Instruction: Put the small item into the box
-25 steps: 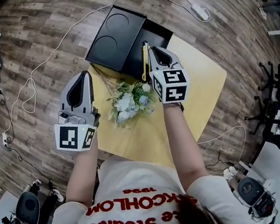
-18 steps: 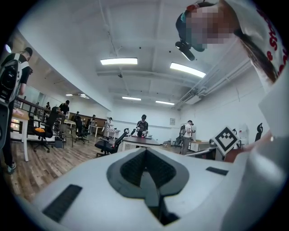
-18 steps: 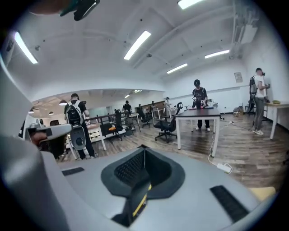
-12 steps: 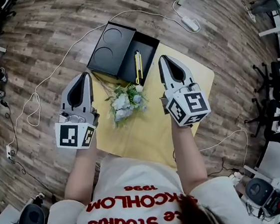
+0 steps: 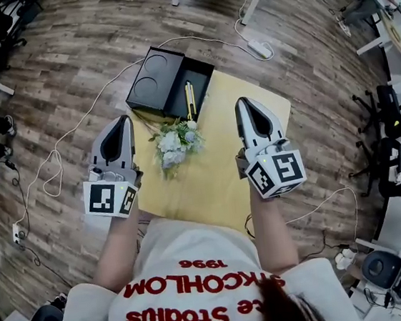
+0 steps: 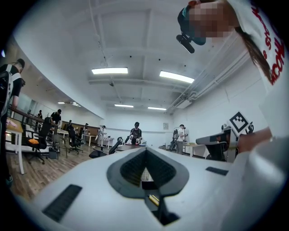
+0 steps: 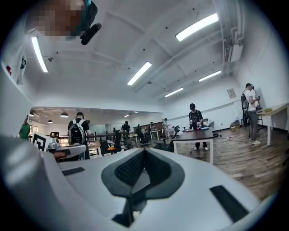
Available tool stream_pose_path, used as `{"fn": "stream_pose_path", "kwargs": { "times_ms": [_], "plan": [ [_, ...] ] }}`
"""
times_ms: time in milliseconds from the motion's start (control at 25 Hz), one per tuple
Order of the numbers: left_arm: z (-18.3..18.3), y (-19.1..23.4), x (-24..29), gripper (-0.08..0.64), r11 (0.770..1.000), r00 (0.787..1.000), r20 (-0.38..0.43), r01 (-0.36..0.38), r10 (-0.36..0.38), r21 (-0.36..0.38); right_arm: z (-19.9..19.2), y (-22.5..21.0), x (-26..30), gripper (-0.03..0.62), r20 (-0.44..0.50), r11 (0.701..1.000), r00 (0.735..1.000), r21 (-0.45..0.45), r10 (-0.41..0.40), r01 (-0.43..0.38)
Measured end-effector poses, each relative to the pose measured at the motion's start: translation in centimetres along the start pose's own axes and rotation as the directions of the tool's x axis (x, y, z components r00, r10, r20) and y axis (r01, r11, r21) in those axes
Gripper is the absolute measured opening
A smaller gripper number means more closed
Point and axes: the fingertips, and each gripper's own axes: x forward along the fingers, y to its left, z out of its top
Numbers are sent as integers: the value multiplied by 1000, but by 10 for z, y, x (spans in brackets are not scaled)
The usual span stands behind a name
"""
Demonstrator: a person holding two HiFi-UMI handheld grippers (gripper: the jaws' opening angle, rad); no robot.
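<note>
The open black box [image 5: 200, 77] lies at the far edge of the yellow table [image 5: 220, 172], with its lid [image 5: 154, 82] beside it on the left. A yellow utility knife [image 5: 189, 98] lies inside the box. My left gripper [image 5: 122, 120] hovers over the table's left edge, shut and empty. My right gripper [image 5: 245, 102] hovers over the table's right side, well short of the box, shut with nothing between its jaws. Both gripper views look out level across the room, so neither shows the box; the shut left gripper [image 6: 145, 151] and right gripper [image 7: 143, 151] fill their lower halves.
A bunch of white and pale blue flowers [image 5: 172, 141] lies on the table between the grippers. White cables and a power strip [image 5: 258, 49] trail over the wood floor. Office chairs [image 5: 389, 113] stand at the right. A dark table [image 7: 198, 134] and several people stand far off.
My right gripper has drawn back from the box towards the person and to the right, leaving the yellow knife in the box. The left gripper has barely moved. The head view now takes in more floor.
</note>
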Motion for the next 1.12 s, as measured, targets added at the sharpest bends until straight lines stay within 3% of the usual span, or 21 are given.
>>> {"fn": "stream_pose_path", "kwargs": {
  "times_ms": [440,1120],
  "plan": [
    [13,-27,-26,6,1000,1000,6,27,-28,8,14,14,-46,3,45,1000,999,-9,-11,12],
    [18,-32,-31,6,999,999,23,36,-36,12,19,16,-57,3,50,999,999,-22,-21,22]
  ]
}}
